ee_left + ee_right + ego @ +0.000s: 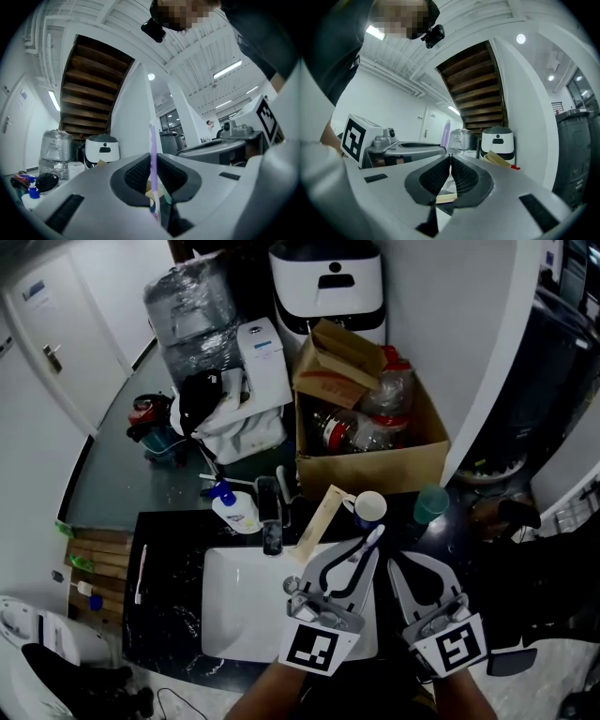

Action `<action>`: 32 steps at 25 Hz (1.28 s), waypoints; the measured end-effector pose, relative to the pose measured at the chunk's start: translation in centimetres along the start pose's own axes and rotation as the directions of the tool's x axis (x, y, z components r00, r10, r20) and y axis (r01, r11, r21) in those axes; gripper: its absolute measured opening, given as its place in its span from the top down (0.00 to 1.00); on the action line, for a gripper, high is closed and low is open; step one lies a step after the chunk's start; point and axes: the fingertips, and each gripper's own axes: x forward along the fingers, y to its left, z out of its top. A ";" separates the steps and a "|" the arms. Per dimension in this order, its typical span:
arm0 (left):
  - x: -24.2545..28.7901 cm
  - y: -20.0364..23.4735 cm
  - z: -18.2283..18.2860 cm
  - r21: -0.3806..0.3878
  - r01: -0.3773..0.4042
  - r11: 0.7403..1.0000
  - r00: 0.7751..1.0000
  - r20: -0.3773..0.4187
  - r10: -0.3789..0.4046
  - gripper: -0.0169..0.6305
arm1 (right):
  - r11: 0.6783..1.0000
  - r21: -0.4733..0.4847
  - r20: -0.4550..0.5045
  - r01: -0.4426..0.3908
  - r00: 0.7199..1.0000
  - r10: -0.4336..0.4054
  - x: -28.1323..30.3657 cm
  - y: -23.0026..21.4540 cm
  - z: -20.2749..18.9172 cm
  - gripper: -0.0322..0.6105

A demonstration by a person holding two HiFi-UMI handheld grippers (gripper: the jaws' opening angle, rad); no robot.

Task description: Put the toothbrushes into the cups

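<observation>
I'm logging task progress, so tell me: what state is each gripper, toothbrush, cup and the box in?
Left gripper: shut on the purple toothbrush.
Right gripper: fingers together, empty.
White cup: upright, no toothbrush inside.
Green plastic cup: upright, no toothbrush inside.
White toothbrush: lying flat on the black counter.
Brown cardboard box: flaps open.

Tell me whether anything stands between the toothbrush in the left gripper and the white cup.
Nothing visible does. The toothbrush, clamped in the left gripper, points toward the white cup right ahead of its tip.
</observation>
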 end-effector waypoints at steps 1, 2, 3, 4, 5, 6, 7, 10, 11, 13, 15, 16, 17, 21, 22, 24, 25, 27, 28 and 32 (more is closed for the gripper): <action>0.7 0.1 -0.1 0.003 -0.004 1.000 1.000 -0.003 0.004 0.90 | 1.000 0.001 -0.007 -0.008 1.000 0.008 0.2 -0.6 -0.3 0.89; 1.5 0.2 -0.2 0.008 -0.008 1.000 1.000 -0.004 0.008 0.90 | 1.000 0.003 -0.011 -0.015 1.000 0.015 0.4 -1.3 -0.4 0.89; 2.3 0.3 -0.3 0.013 -0.011 1.000 1.000 -0.004 0.011 0.90 | 1.000 0.008 -0.009 -0.018 1.000 0.018 0.5 -1.9 -0.5 0.89; 3.0 0.3 -0.4 0.016 -0.012 1.000 1.000 -0.006 0.012 0.90 | 1.000 0.015 -0.003 -0.017 1.000 0.017 0.7 -2.6 -0.5 0.89; 3.7 0.4 -0.5 0.019 -0.012 1.000 1.000 -0.010 0.012 0.90 | 1.000 0.022 0.003 -0.016 1.000 0.016 0.8 -3.2 -0.6 0.89; 4.4 0.5 -0.7 0.023 -0.012 1.000 1.000 -0.015 0.012 0.90 | 0.999 0.029 0.005 -0.015 1.000 0.015 1.0 -3.9 -0.7 0.89; 5.1 0.5 -0.9 0.026 -0.012 1.000 1.000 -0.019 0.012 0.90 | 0.999 0.033 0.005 -0.016 1.000 0.016 1.2 -4.5 -1.0 0.89; 6.7 1.0 -1.6 0.021 -0.018 1.000 1.000 -0.025 0.019 0.90 | 0.999 0.044 -0.007 -0.023 1.000 0.024 1.8 -5.9 -2.1 0.89; 7.3 1.1 -1.9 0.018 -0.020 1.000 0.999 -0.027 0.021 0.90 | 0.999 0.048 -0.014 -0.026 1.000 0.027 2.1 -6.3 -2.5 0.89; 8.3 1.3 -2.6 0.017 -0.019 1.000 0.999 -0.037 0.020 0.90 | 0.998 0.057 -0.032 -0.034 0.999 0.036 2.5 -7.0 -3.5 0.89; 9.3 1.5 -3.4 0.017 -0.017 1.000 0.999 -0.051 0.018 0.90 | 0.997 0.072 -0.043 -0.036 0.998 0.039 2.9 -7.7 -4.4 0.89; 9.6 1.6 -3.8 0.014 -0.017 1.000 0.998 -0.057 0.018 0.90 | 0.996 0.081 -0.045 -0.034 0.998 0.037 3.1 -8.1 -4.8 0.89; 10.0 1.7 -4.2 0.010 -0.016 1.000 0.998 -0.061 0.017 0.90 | 0.996 0.088 -0.048 -0.032 0.998 0.036 3.3 -8.4 -5.1 0.89; 11.0 2.2 -6.0 0.001 -0.018 1.000 0.996 -0.082 0.018 0.90 | 0.994 0.105 -0.074 -0.040 0.996 0.048 4.0 -9.2 -6.9 0.89; 11.3 2.3 -6.5 -0.001 -0.022 1.000 0.996 -0.089 0.022 0.90 | 0.994 0.104 -0.081 -0.044 0.995 0.053 4.2 -9.3 -7.3 0.89; 11.7 2.5 -7.5 -0.005 -0.027 1.000 0.994 -0.105 0.026 0.90 | 0.993 0.108 -0.095 -0.040 0.994 0.050 4.3 -9.6 -8.2 0.89; 11.9 2.5 -8.0 -0.007 -0.027 1.000 0.994 -0.111 0.026 0.90 | 0.993 0.114 -0.103 -0.037 0.994 0.048 4.3 -9.8 -8.7 0.89; 12.1 2.6 -9.0 -0.009 -0.025 1.000 0.992 -0.123 0.024 0.90 | 0.991 0.135 -0.111 -0.026 0.993 0.041 4.5 -10.0 -9.5 0.89; 12.2 2.7 -9.5 -0.011 -0.025 1.000 0.991 -0.130 0.023 0.90 | 0.990 0.141 -0.115 -0.022 0.993 0.038 4.6 -10.1 -9.8 0.89; 12.3 2.7 -11.1 -0.017 -0.022 1.000 0.987 -0.159 0.019 0.90 | 0.993 0.120 -0.141 -0.015 0.990 0.032 4.8 -10.3 -11.0 0.89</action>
